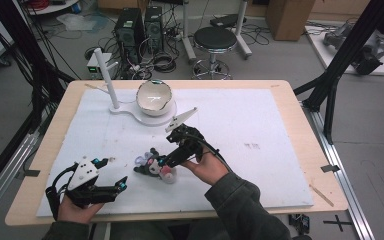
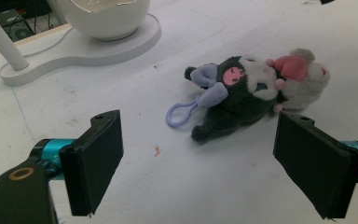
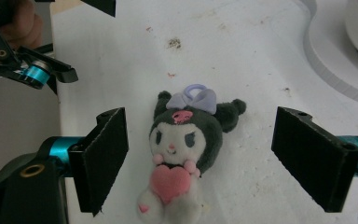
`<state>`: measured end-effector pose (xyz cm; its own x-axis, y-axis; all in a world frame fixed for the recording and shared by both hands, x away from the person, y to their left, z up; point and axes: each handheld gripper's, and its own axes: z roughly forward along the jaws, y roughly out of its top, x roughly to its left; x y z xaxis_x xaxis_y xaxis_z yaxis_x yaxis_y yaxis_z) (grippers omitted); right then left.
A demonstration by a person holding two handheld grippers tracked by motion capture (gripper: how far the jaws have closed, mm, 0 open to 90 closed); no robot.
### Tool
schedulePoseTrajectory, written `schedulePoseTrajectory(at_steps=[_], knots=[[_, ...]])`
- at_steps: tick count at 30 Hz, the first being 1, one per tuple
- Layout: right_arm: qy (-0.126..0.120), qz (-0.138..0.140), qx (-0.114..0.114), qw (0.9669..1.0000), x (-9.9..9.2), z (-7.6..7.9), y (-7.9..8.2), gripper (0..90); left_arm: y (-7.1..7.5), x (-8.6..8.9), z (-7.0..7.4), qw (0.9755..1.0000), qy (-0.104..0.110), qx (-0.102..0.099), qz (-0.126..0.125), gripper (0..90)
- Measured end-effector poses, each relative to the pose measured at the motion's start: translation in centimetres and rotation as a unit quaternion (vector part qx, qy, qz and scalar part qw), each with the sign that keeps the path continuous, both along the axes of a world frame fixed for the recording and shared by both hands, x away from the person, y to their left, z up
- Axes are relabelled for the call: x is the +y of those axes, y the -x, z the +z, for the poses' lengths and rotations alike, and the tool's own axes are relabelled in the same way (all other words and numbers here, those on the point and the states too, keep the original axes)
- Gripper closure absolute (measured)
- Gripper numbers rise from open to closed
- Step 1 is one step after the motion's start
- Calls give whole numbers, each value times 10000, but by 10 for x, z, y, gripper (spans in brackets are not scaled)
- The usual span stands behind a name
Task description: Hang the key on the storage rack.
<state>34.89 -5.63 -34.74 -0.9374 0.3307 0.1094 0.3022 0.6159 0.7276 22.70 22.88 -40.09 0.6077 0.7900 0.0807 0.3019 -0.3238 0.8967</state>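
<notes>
Hovering wide open over the plush toy (image 3: 179,154) lying mid-table near the front, the right gripper (image 3: 200,158) held nothing, left gripper (image 2: 200,163) also open and empty, pickup probably not yet begun.

At lower centre of the high view, a plush toy (image 1: 155,167) lies on my surface (image 1: 260,135), my right tool (image 1: 172,159) just over it and my left tool (image 1: 111,176) apart at lower left. Toward upper centre, a bowl (image 1: 154,97) sits on a stand (image 1: 130,107), a post (image 1: 106,75) at its left.
</notes>
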Motion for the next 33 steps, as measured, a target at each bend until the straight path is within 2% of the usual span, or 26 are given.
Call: schedulePoseTrajectory(at_steps=[15,20,33], knots=[[270,88,140,9995,24,-19,-3,177,0,0,0,10000,14,-5,-1,163],[263,133,183,9994,28,-24,-1,205,0,0,0,10000,14,-5,-4,163],[467,148,226,9985,36,-40,0,209,1,1,0,10000,-5,-2,-10,163]])
